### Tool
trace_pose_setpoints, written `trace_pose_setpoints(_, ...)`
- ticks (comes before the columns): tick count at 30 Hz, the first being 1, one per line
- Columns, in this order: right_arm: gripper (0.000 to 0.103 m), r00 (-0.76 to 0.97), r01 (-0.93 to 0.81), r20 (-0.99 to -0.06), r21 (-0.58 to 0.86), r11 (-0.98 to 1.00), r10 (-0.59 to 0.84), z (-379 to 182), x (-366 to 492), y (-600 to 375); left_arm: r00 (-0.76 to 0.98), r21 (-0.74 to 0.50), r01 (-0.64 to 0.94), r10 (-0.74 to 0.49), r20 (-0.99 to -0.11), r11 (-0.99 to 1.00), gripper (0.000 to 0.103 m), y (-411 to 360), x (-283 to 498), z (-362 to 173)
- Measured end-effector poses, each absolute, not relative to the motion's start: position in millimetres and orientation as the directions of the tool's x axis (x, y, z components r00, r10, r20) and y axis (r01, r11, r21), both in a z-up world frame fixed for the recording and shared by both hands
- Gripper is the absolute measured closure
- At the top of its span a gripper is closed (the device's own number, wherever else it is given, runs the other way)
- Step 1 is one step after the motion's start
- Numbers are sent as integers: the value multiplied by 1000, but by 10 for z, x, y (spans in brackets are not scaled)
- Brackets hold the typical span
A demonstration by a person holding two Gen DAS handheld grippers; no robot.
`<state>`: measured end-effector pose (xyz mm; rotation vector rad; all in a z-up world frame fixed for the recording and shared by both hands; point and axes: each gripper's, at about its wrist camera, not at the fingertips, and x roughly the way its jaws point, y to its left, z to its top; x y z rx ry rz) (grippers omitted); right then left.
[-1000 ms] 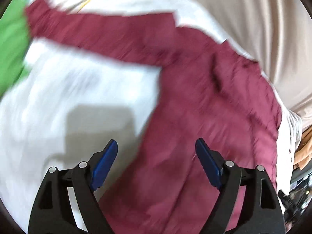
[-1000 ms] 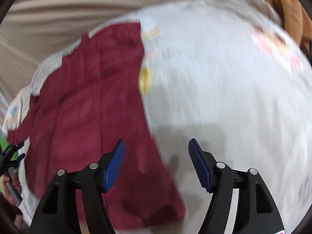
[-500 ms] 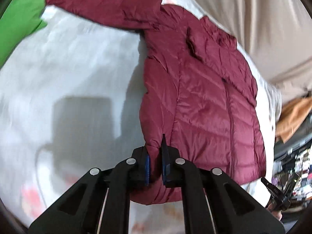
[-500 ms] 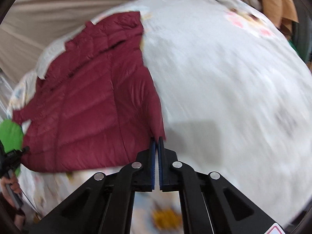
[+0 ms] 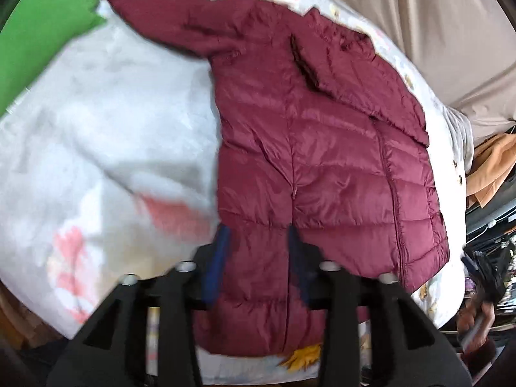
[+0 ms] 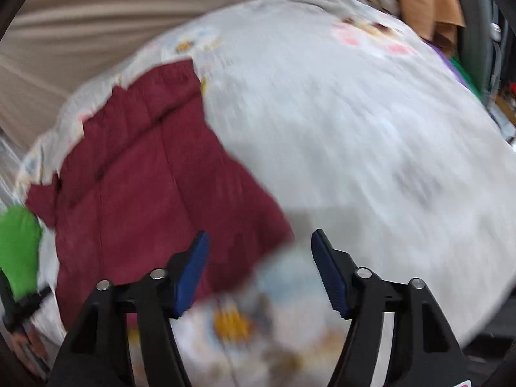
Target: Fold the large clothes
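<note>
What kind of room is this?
Probably a lived-in bedroom: a maroon puffer jacket lies on a floral bedsheet, beige curtains hang behind, and orange clothing hangs beside it.

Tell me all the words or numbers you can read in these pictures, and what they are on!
There are none to read.
The maroon puffer jacket shows no label or logo.
The white bedsheet has only blurred pink and yellow pictures, no letters.
A red-and-white sticker at the bottom edge of the right wrist view is cut off and too small to read.
</note>
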<state>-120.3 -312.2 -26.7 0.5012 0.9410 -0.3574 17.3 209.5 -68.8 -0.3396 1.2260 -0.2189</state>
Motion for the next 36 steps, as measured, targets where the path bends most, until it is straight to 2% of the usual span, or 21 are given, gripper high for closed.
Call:
trace_pose_setpoints(3,38,503,469,-863,225,854,-49,-511,-822,-3102,304,-381,-59,-347,-887,923,48,2054,224,-904)
trace_pose_setpoints(4,44,479,459,-877,212,863,-40,-614,-737,-3078,303,-386,-65,-350,-886,920,48,2055,232,-943)
trace_pose_setpoints(5,72,460,456,-887,197,868,-41,-690,-736,-3028,306,-390,-62,-354,-884,919,50,2042,242,-964)
trace_pose_setpoints(6,91,426,458,-903,163,874,-55,-779,-718,-2990,312,-383,-55,-348,-884,922,59,2031,248,-979)
trace_pose_setpoints(8,99,443,456,-895,170,874,-57,-772,-851,-2900,305,-372,-27,-347,-887,928,72,2010,275,-998)
trace_pose_setpoints(11,101,462,468,-885,198,861,-47,-634,-1277,-2776,293,-396,3,-380,-877,918,86,2085,297,-987)
trace_pose_setpoints(16,98,351,536,-936,187,824,-16,-739,-2026,-2517,257,-370,21,-363,-896,929,86,2169,229,-950)
trace_pose_setpoints(18,91,334,590,-942,191,785,-22,-685,-2166,-2548,307,-377,-13,-355,-883,926,87,2247,277,-757)
trace_pose_setpoints(20,84,384,628,-920,202,752,-74,-457,-2110,-2656,420,-413,-19,-368,-829,910,84,2257,442,-426)
trace_pose_setpoints(22,85,475,620,-872,237,748,-118,-149,-1793,-2831,470,-435,31,-398,-788,900,82,2081,707,-187)
trace_pose_setpoints(26,90,608,522,-788,305,797,-96,172,-876,-3029,485,-431,193,-468,-738,881,82,1294,1345,-9)
trace_pose_setpoints(29,93,640,449,-759,245,859,-118,224,47,-3068,463,-353,270,-442,-768,896,81,552,1856,-256)
trace_pose_setpoints(31,93,638,430,-760,214,877,-127,158,390,-3076,443,-316,263,-405,-800,911,81,268,2083,-502)
trace_pose_setpoints(34,94,609,430,-784,198,881,-120,-119,858,-3142,408,-302,214,-366,-837,929,82,141,2288,-902)
trace_pose_setpoints(36,97,565,455,-814,172,874,-134,-365,962,-3256,448,-299,217,-367,-815,929,82,128,2303,-982)
